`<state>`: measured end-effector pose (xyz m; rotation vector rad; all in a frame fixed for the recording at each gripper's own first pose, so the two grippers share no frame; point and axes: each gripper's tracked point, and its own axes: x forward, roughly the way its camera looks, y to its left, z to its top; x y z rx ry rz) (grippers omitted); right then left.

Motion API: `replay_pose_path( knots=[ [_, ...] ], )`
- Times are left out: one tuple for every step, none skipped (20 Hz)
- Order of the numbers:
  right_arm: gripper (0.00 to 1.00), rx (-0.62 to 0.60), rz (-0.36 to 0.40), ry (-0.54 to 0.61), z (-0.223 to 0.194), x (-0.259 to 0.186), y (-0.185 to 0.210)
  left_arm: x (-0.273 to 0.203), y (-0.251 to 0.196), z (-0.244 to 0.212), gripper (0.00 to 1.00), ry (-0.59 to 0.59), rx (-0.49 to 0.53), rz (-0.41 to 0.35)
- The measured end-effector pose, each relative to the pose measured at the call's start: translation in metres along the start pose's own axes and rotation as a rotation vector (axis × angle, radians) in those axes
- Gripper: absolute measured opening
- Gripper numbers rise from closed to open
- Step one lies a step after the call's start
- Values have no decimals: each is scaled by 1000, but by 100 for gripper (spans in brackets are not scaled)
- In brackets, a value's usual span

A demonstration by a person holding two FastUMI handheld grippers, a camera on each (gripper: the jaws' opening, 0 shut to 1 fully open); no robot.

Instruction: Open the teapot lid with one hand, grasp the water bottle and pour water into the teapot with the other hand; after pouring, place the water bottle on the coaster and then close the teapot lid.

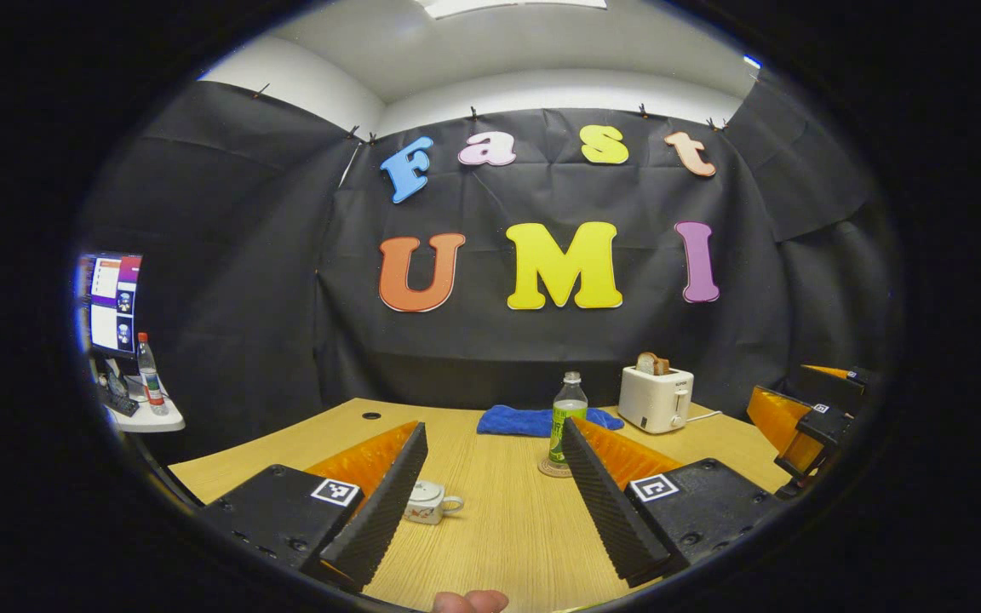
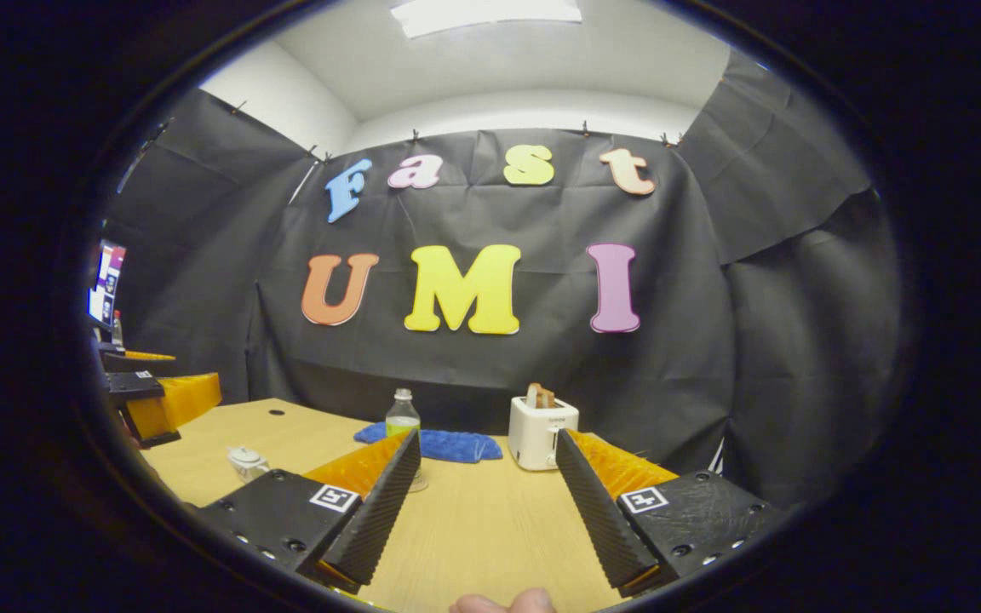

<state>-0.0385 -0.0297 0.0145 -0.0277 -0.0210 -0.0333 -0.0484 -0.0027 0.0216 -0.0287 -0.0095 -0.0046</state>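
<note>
While both grippers hang above the light wooden table (image 1: pixel 490 528), their fingers stand wide apart and grasp nothing.

On the table I count one small white ceramic teapot (image 1: pixel 427 501) with its lid on, one clear plastic water bottle (image 1: pixel 568 417) with a green label, one round woven coaster (image 1: pixel 553 468), one blue cloth (image 1: pixel 524 421) and one white toaster (image 1: pixel 655 398). In the left gripper view, the bottle stands upright on the coaster at 1 o'clock from the left gripper (image 1: pixel 490 502), the teapot at 11 o'clock. The right gripper (image 2: pixel 484 502) is seen with the bottle at 11 o'clock.
</note>
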Motion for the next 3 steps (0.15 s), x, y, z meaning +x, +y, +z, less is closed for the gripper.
replay_pose_path(
  knots=[
    [95,-2,-2,-1,2,0,1,0,2,-1,99,0,1,6],
    [95,-4,-3,-2,3,0,3,1,3,-1,99,1,-1,4],
    [95,-7,-5,-2,4,-1,3,1,3,-2,99,2,-5,6]
  ],
)
